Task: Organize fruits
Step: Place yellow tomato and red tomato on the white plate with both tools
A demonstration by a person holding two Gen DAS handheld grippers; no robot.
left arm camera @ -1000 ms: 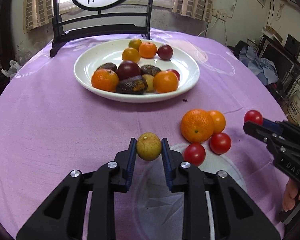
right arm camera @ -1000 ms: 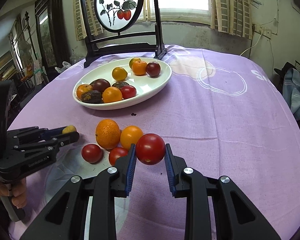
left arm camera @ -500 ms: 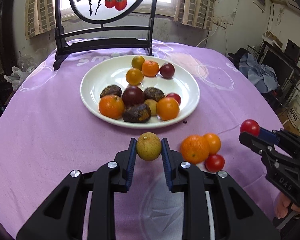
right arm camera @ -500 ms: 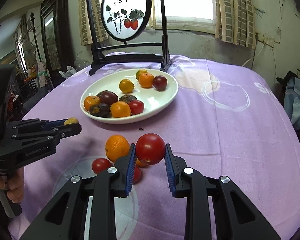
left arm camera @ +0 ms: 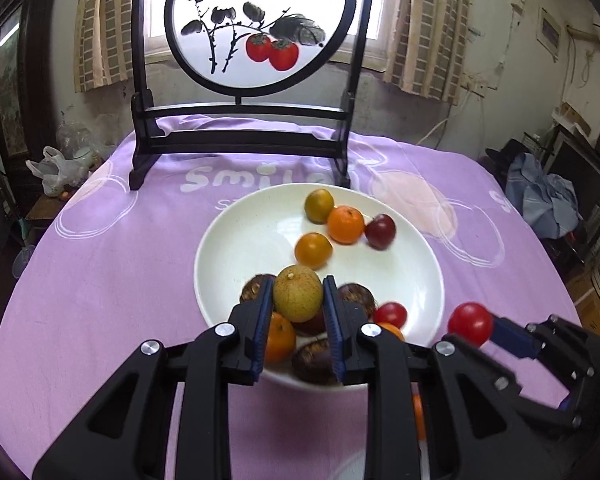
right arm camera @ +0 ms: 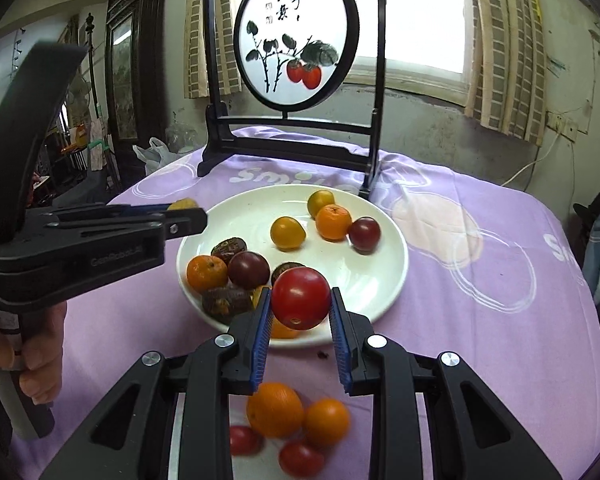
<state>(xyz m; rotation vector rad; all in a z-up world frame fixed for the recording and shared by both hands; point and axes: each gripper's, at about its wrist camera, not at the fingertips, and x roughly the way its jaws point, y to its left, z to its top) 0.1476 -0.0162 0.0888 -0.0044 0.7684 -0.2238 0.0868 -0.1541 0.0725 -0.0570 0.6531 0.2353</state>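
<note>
Over the purple-clothed desk [left arm camera: 100, 280], the white plate [left arm camera: 228, 248] sits centred, already carrying oranges, dark plums and tomatoes, so it reads as the collecting spot. Above its 6 o'clock rim, the left hand-held gripper [left arm camera: 298, 300] is closed on a dull yellow-green fruit [left arm camera: 298, 293], speckled and round. At 4 o'clock, the right hand-held gripper [right arm camera: 300, 304] pinches a glossy red tomato [right arm camera: 300, 298], probably awaiting release. Loose oranges and tomatoes [right arm camera: 288, 428] remain on the cloth.
</note>
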